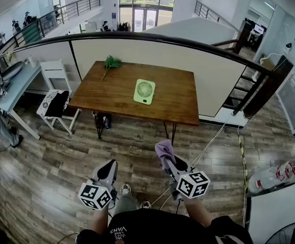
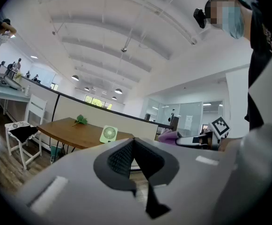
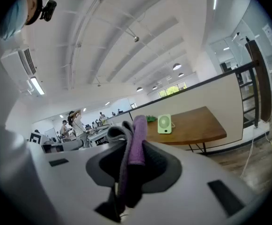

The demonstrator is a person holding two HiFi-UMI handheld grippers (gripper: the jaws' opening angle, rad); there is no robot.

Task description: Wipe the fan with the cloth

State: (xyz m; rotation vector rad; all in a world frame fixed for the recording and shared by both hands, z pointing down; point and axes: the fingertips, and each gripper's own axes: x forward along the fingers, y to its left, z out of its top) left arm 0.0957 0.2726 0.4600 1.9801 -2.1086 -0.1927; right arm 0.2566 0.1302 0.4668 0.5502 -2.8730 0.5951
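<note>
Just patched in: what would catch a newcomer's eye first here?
The pale green fan sits on the brown table, across the floor ahead. Nearer, the right gripper clamps a purple cloth, while the left gripper is shut on nothing.

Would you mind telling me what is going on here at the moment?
A person stands some way back from the brown wooden table, with a handheld gripper in each hand. The right gripper is clamped on a purple cloth, while the left gripper is shut with nothing in it. The small light green square fan sits on the table, out of reach of both grippers, with a green leafy sprig near the far corner. Wiping has not yet started.
</note>
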